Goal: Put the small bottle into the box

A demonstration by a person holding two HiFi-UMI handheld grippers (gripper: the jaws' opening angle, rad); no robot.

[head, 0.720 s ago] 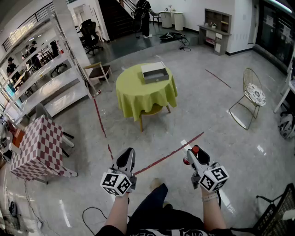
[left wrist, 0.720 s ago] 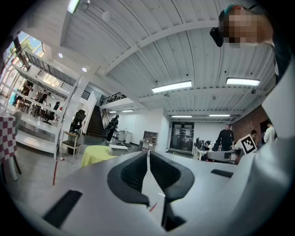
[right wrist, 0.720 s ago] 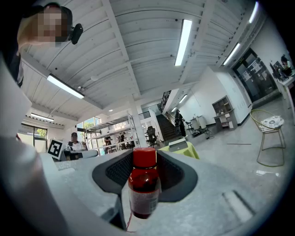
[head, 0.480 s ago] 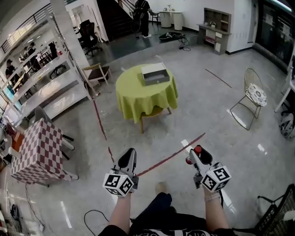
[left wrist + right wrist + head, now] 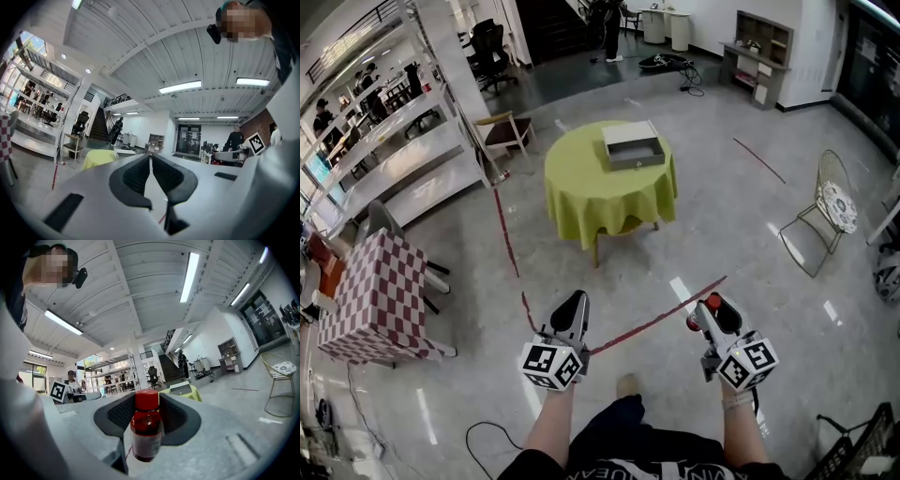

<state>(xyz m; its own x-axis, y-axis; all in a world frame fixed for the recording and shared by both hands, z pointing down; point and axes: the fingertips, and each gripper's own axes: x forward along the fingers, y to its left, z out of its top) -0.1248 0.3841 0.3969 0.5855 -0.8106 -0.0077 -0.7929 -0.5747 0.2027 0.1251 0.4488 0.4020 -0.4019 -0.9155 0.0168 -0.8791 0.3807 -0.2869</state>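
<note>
In the head view two grippers are held out level over the glossy floor (image 5: pixel 741 234). The left gripper (image 5: pixel 577 302) has its jaws together and nothing in them, while the right gripper (image 5: pixel 711 314) carries one small bottle (image 5: pixel 713 301), of which only the red cap and a red patch show. Well ahead stands one round table (image 5: pixel 609 192) under a yellow-green cloth, and on its far half lies one open grey box (image 5: pixel 633 146), well apart from the bottle. One checked table (image 5: pixel 370 300) stands at the left and one wire chair (image 5: pixel 830 202) at the right. One long red tape line (image 5: pixel 661 314) runs across the floor between the two grippers. In the left gripper view the two jaws of the left gripper (image 5: pixel 150 157) meet at their tips, with nothing between them. The round table (image 5: pixel 97 158) shows low at the left, and two persons stand in the distance, one (image 5: pixel 115 130) by the stairs and one (image 5: pixel 233 138) at the right. In the right gripper view the right gripper (image 5: pixel 146 397) clamps the single small bottle (image 5: pixel 146 430) upright between its two pads; it has a red cap and dark red contents. Beyond it are the round table (image 5: pixel 193 393) with the box (image 5: pixel 180 388) on top, and the wire chair (image 5: pixel 280 377) at the right.
</note>
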